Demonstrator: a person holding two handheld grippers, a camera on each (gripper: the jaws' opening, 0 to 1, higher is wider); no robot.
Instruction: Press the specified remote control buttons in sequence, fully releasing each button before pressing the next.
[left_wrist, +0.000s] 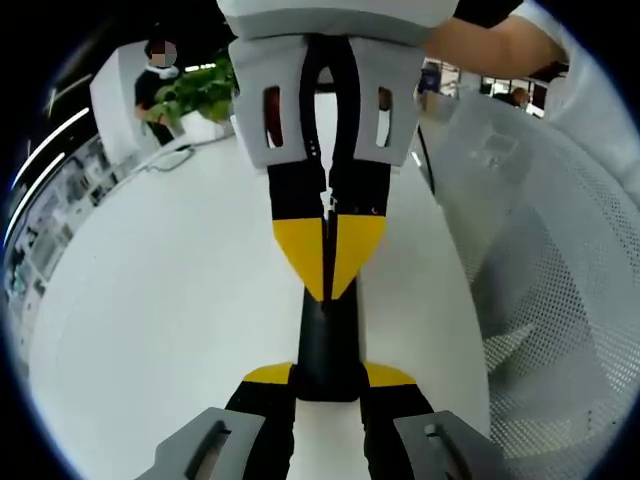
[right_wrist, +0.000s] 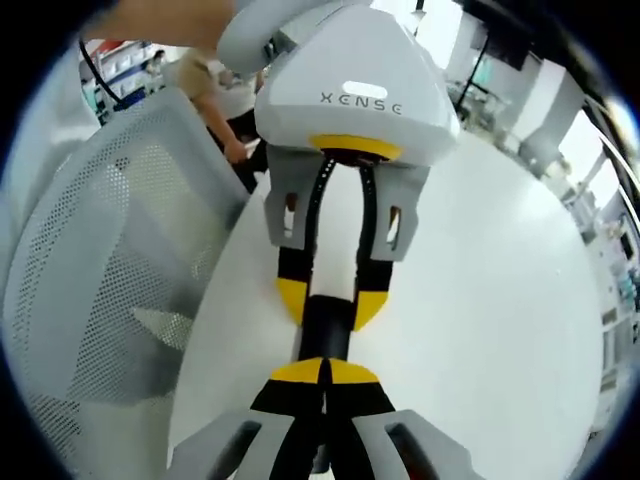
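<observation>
**A:** Remote (left_wrist: 326, 345) location?

**B:** Mid-air above the white table (left_wrist: 170, 300). Slim, black, seen end-on in the left gripper view. Clamped at its near end by the left gripper (left_wrist: 328, 378), one yellow pad (left_wrist: 268, 375) on each side, jaws narrowed onto it.

**A:** And the right gripper (left_wrist: 328, 250)?

**B:** Coming in from the far side, nose to nose with the left one. Jaws closed tight, just a thin seam between the yellow tips. Tips down on the remote's upper face, touching or as near as makes no difference. Can't tell which button, too dark and too foreshortened.

**A:** Same story from the right gripper view?

**B:** Yep. Closed yellow tips low in the middle, black remote running away from them into the left gripper's jaws.

**A:** Anything else around?

**B:** White mesh chair (left_wrist: 540, 280) back just beside the table edge. Green plant (left_wrist: 195, 95) in a white pot at the table's far end, with a person (left_wrist: 155, 80) standing behind it. Shelving well off in the background, blurry.
</observation>
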